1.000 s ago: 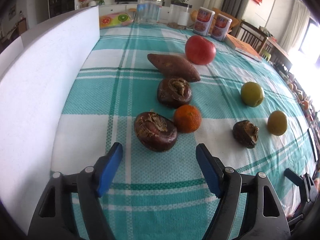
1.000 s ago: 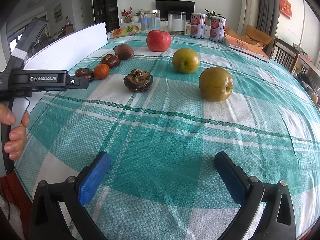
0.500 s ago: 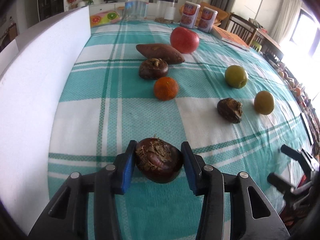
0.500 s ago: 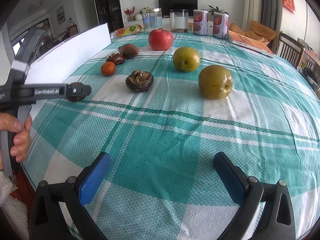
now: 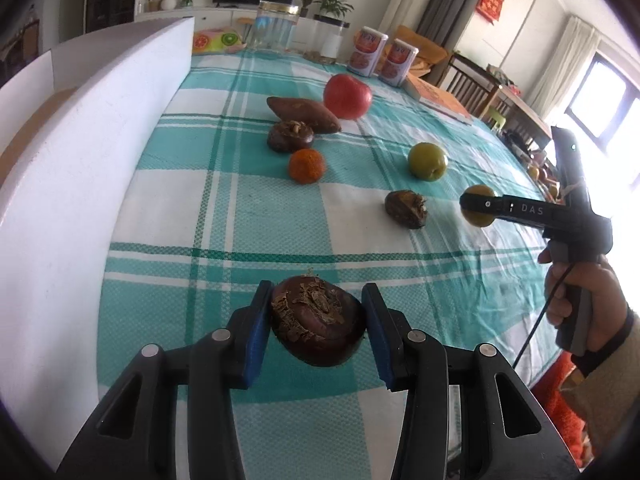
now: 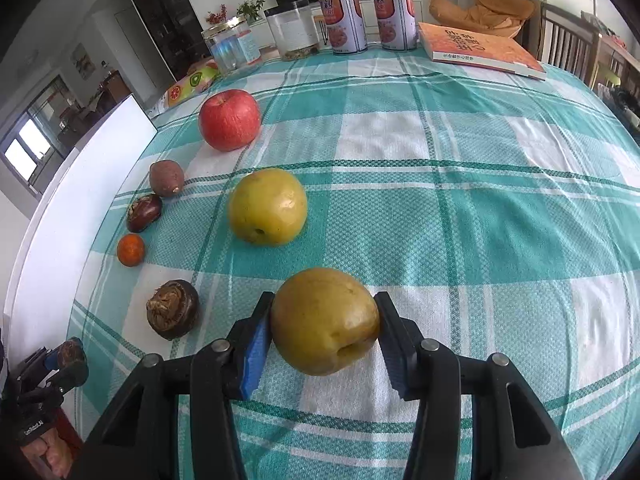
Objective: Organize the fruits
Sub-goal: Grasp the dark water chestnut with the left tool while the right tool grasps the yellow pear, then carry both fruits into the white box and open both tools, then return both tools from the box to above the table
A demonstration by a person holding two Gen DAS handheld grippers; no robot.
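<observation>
Water chestnut (left wrist view): the water chestnut is pinched crosswise between the left tongs, lifted over the near edge of the worktop; loose fruit lies ahead and to the right.
Writing (left wrist view): "DAS" on the other tool.
Pear (right wrist view): the right tongs clamp a yellow-green pear, stem pit toward the camera.
Writing (right wrist view): "GenRobot.AI" at lower left; the writing on the cans is unreadable.

Looking forward along each pair of fingers, low and close over the worktop; sharing the red apple beyond.
</observation>
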